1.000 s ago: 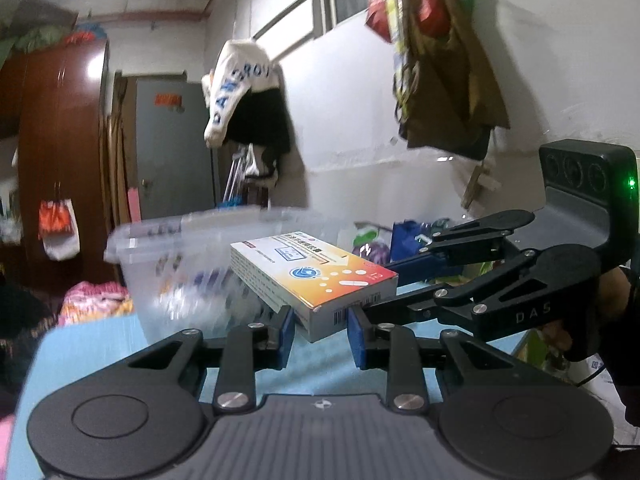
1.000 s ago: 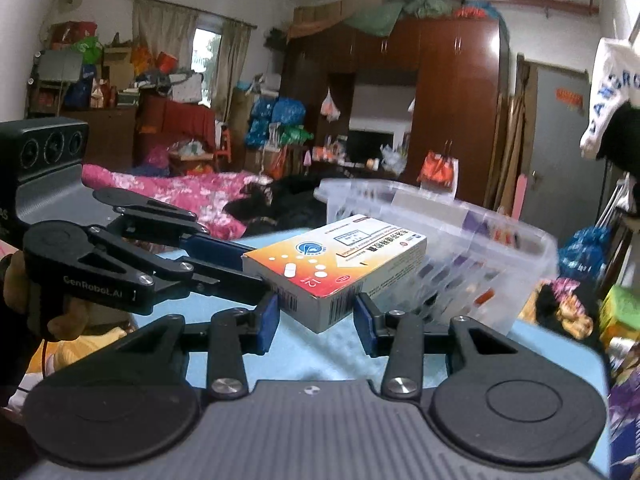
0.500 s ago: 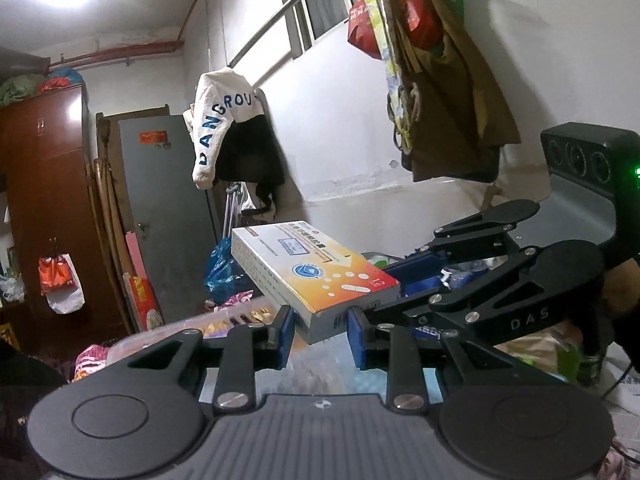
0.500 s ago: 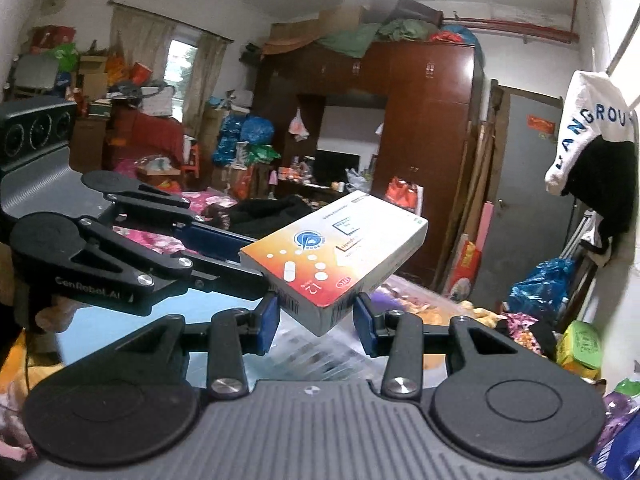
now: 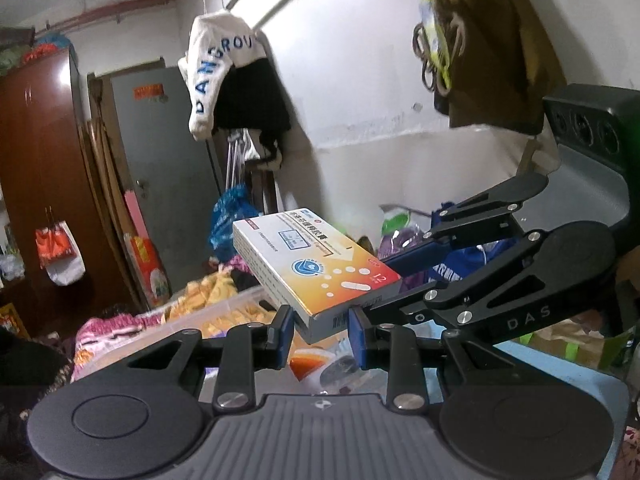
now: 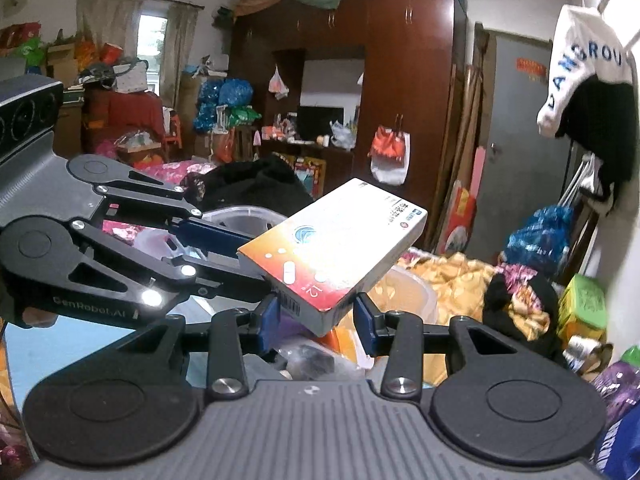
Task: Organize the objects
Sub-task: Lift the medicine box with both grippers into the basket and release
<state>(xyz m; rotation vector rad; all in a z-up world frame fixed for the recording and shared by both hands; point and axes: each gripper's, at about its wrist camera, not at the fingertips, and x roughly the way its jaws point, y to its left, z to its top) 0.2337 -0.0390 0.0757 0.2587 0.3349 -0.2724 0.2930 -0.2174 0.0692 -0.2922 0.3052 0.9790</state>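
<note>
The left hand-held gripper and right hand-held gripper both clamp one corner of the same rectangular, glossy cardboard medicine box, tilted in the air above a clear plastic bin.

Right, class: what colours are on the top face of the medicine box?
The medicine box is white at the far end, fading through yellow-orange to red at the near end; clearest in the left wrist view.

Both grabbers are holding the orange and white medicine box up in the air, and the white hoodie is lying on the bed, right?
Not quite. The white hoodie hangs high on the wall, as the left wrist view shows. The rest holds: the left gripper and right gripper both clamp the medicine box in the air.
</note>
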